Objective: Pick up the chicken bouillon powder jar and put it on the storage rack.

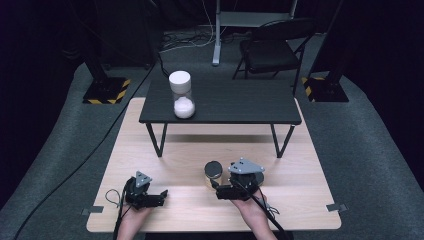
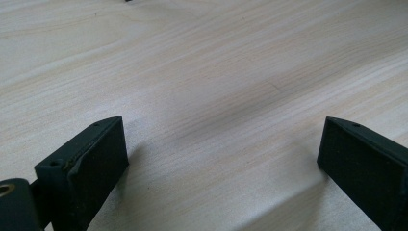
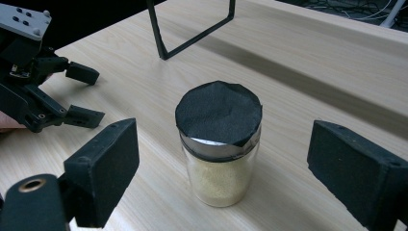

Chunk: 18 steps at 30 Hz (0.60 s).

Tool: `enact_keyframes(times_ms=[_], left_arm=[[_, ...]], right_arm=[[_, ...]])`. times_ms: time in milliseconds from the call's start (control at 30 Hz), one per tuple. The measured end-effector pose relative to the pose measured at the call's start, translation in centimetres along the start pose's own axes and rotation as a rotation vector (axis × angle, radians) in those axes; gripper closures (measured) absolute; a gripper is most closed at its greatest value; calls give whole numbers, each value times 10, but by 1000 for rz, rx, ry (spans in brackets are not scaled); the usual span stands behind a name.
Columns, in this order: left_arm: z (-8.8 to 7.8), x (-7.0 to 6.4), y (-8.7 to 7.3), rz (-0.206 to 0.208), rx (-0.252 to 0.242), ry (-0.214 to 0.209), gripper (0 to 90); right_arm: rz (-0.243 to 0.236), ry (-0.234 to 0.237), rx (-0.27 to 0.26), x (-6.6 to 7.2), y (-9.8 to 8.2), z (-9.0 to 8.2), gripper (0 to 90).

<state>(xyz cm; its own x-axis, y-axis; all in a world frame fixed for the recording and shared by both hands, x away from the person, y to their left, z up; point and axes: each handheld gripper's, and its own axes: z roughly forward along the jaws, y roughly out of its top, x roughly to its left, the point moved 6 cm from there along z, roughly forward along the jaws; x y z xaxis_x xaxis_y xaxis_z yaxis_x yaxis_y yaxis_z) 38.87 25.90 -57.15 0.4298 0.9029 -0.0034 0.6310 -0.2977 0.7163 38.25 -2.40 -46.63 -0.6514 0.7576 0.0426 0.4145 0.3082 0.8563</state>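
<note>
Hovering open at a black-capped jar

Right hand-held gripper [image 3: 221, 168] has its jaws spread wide, nothing clamped. Small glass jar [image 3: 219, 149] stands on the light wooden table [image 3: 312, 96] just ahead of the jaws, roughly centred in the gap, slightly nearer the left-side jaw in the right gripper view; neither pad touches it. Jar is upright, long axis vertical, black flat cap [image 3: 219, 113] facing up, yellowish grainy fill in the lower part. In the high view the jar [image 1: 213, 172] sits just beside the right hand-held gripper [image 1: 235, 186], on its left.

Left hand-held gripper [image 2: 221, 159] also has jaws wide apart, empty, bare wood between them. In the high view it [image 1: 150, 195] lies low at the near table edge, well apart from the jar. From the right gripper view it [image 3: 79, 96] shows beyond the jar, to the left.
</note>
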Motion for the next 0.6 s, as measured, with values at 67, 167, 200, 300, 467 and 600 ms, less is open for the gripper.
enact_keyframes(times_ms=[67,167,200,300,467,600], left_arm=[[0,0,0,0,0,0,32],[0,0,0,0,0,0,32],[0,0,0,0,0,0,32],[0,0,0,1,1,-1,31],[0,0,0,1,1,-1,30],[0,0,0,2,1,-1,29]], right_arm=[[-1,-6,2,0,-1,3,103],[-3,-19,3,-2,-2,7,108],[1,-21,3,-3,-2,8,108],[10,-25,3,-4,-4,12,113],[10,-34,6,-5,-6,18,121],[10,-37,14,-5,-8,22,123]])
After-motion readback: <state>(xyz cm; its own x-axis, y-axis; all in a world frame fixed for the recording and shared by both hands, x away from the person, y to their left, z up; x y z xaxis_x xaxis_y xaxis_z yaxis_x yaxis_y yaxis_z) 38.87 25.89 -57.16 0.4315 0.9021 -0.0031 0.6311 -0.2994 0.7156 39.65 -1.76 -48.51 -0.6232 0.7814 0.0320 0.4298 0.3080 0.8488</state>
